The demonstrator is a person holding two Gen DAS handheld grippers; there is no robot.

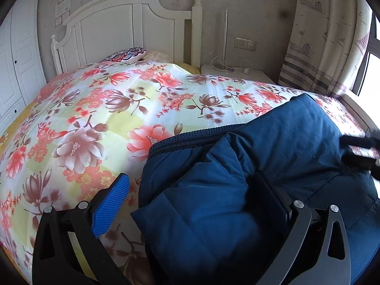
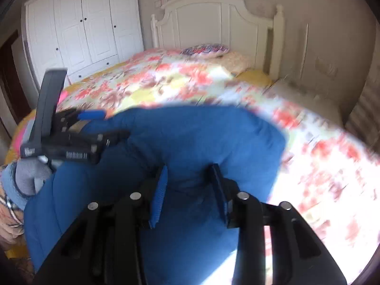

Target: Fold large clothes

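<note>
The blue padded jacket [image 1: 273, 156] is lying bunched on the floral bedspread [image 1: 99, 109], filling the 4 to 6 o'clock part of the left wrist view, its ribbed dark hem running toward 9 o'clock.

The left gripper [image 1: 192, 194] is standing wide apart: one blue pad is hanging over bare bedspread at 7 o'clock, the other finger is lying against the jacket's top, so nothing is being pinched.

In the right wrist view the right gripper [image 2: 188, 185] is straddling a puffy fold of the jacket [image 2: 190, 137] with its jaws part way in; whether it is actually biting the cloth, I cannot tell, as that picture is smearing.

Risks, as I am judging them: the thick slippery filling is likely springing back, so a shallow bite could be letting the fold slide out mid-lift. With only one side possibly held, the jacket could be swinging and crumpling rather than laying flat. The left finger resting on top could also be dragging a layer askew, or snagging the bedspread beneath.

The bed is soft and giving, so pressing creases in would be hard. Beyond it, a white headboard [image 1: 123, 28] is standing at 12 o'clock, a patterned pillow [image 1: 125, 55] below it, a bedside table [image 1: 237, 72] with a cable at 1 o'clock, a printed curtain [image 1: 325, 35] at 2 o'clock, and a white wardrobe [image 2: 78, 26] at 10 o'clock in the right view.
</note>
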